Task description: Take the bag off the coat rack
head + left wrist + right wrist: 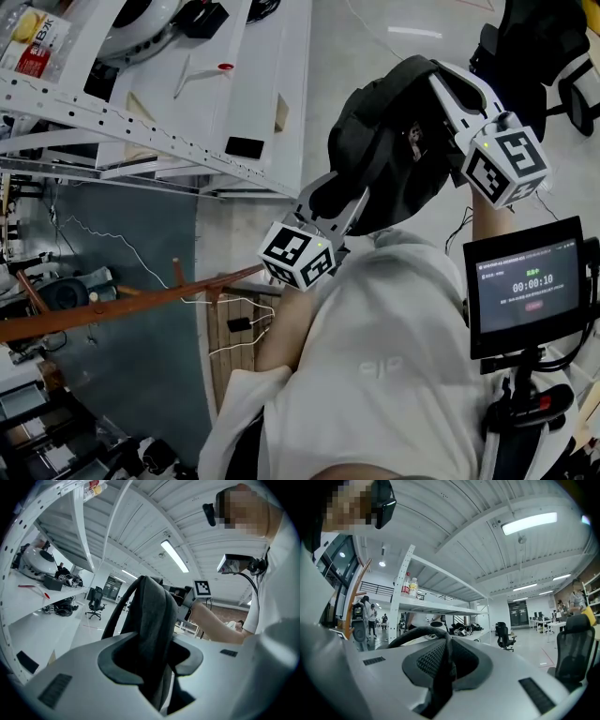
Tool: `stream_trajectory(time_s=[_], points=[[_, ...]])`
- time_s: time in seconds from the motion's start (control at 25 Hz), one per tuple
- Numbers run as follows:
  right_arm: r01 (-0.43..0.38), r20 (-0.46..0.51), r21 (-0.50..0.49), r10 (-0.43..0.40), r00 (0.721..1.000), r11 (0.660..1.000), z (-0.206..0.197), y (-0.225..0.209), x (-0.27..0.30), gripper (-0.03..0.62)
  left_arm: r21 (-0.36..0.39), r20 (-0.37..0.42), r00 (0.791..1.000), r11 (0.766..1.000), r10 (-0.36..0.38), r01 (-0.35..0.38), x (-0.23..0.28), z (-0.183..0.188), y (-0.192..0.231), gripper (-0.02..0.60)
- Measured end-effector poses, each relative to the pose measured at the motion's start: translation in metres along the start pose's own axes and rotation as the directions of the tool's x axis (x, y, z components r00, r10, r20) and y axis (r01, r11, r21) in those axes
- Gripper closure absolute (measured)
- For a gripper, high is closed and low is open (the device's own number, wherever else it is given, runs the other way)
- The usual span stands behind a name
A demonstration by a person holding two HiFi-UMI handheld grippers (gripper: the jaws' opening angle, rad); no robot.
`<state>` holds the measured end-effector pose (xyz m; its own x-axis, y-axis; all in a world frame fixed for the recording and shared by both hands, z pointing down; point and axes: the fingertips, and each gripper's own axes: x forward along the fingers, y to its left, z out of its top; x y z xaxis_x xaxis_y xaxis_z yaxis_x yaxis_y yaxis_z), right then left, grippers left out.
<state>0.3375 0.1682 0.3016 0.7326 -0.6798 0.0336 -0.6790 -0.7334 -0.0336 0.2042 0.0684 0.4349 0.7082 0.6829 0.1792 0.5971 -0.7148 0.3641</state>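
While both grippers are lifted close in front of the person's white shirt (375,375), the dark bag (394,141) hangs between them, clear of the wooden coat rack (122,307). That rack shows as a brown pole with short pegs, running across the lower left of the head view, well apart from the bag. The left gripper (150,660) is clenched on a thick fold of the bag's grey fabric, which fills the gap between its dark pads and rises above them. The right gripper (446,665) is clamped on a thin dark strap (417,632), which loops up and to the left out of its jaws. From the head view the left gripper grips the bag's near left edge and the right gripper its far right side. White shelving (141,131) stands to the far left, with bottles (409,585) on a shelf. A small screen (525,286) sits on a mount at the right, near the person.
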Motion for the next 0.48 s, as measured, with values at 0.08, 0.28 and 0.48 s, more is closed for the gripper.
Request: stream_trajectory(time_s=[0.08,0.28,0.48], points=[[-0.004,-0.001,-0.004,0.004,1.000,1.000,0.0009,0.0015,0.0019,0.548,-0.004,0.003,1.000,1.000,0.004,-0.004,-0.0008,0.0006,0.0010,0.430],[-0.006,0.000,0.000,0.006,1.000,1.000,0.0015,0.0038,0.0020,0.548,-0.007,0.004,1.000,1.000,0.004,-0.004,-0.0024,0.0001,0.0018,0.430],[-0.009,0.005,0.000,0.009,1.000,1.000,0.0023,0.0057,0.0009,0.548,-0.007,0.011,1.000,1.000,0.009,-0.009,-0.0027,0.0009,0.0021,0.431]])
